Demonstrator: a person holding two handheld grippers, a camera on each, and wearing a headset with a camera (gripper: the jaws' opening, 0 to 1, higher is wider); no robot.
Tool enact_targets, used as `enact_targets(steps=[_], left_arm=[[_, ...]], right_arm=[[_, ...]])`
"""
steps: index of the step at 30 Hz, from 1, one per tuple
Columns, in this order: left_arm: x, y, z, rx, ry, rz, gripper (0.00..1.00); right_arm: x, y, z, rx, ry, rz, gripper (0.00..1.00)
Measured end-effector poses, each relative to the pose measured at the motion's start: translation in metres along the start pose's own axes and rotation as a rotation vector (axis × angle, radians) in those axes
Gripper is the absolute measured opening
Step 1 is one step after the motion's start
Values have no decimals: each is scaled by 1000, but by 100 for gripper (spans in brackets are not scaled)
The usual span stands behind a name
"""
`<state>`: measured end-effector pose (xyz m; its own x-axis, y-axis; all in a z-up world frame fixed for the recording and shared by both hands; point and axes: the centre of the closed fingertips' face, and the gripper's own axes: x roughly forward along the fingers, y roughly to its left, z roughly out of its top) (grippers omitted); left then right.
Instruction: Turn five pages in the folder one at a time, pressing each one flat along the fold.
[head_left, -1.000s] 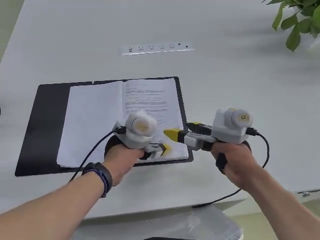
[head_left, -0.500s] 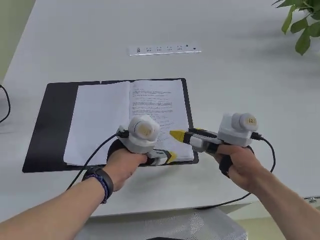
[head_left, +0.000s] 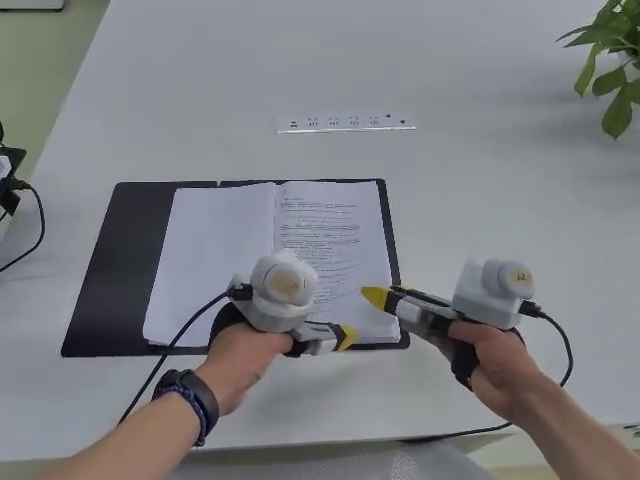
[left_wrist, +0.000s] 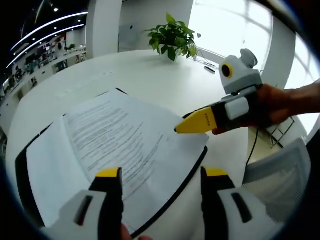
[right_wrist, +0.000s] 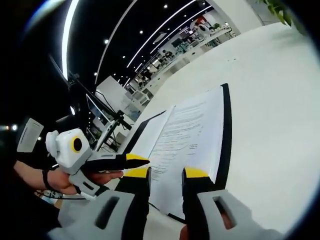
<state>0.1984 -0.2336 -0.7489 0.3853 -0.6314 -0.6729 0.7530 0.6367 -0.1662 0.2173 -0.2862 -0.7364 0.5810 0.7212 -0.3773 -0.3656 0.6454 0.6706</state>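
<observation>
A black folder (head_left: 110, 270) lies open on the white table, a blank sheet (head_left: 215, 250) on its left and a printed page (head_left: 330, 240) on its right. My left gripper (head_left: 342, 338) hovers at the folder's near edge, jaws wide open over the printed page's (left_wrist: 110, 135) corner, nothing between them (left_wrist: 162, 175). My right gripper (head_left: 372, 296) points left over the page's near right part. Its jaws (right_wrist: 167, 174) stand a narrow gap apart, holding nothing. The printed page (right_wrist: 192, 130) lies flat ahead of it. Each gripper appears in the other's view: right gripper (left_wrist: 178, 130), left gripper (right_wrist: 140, 160).
A white power strip (head_left: 345, 123) lies beyond the folder. A potted plant (head_left: 610, 60) stands at the far right corner. A black cable (head_left: 25, 240) runs along the table's left edge. The table's near edge is just behind both hands.
The head camera has tilted, so the folder sits lower and further right in the picture. Both grippers keep their places at the folder's near right corner.
</observation>
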Motion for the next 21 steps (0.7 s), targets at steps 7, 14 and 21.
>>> enact_targets(steps=[7,14,21], left_arm=[[-27,17,0,-23,-38,48,64],[-47,35,-8,-72,-65,91,65],[-70,49,-14,-116,-101,128,65]], right_arm=[[4,-1,-1,-7,7,-21,12],[6,3,4,38,-26,-29,3],[8,12,6,29,-34,-26,0]])
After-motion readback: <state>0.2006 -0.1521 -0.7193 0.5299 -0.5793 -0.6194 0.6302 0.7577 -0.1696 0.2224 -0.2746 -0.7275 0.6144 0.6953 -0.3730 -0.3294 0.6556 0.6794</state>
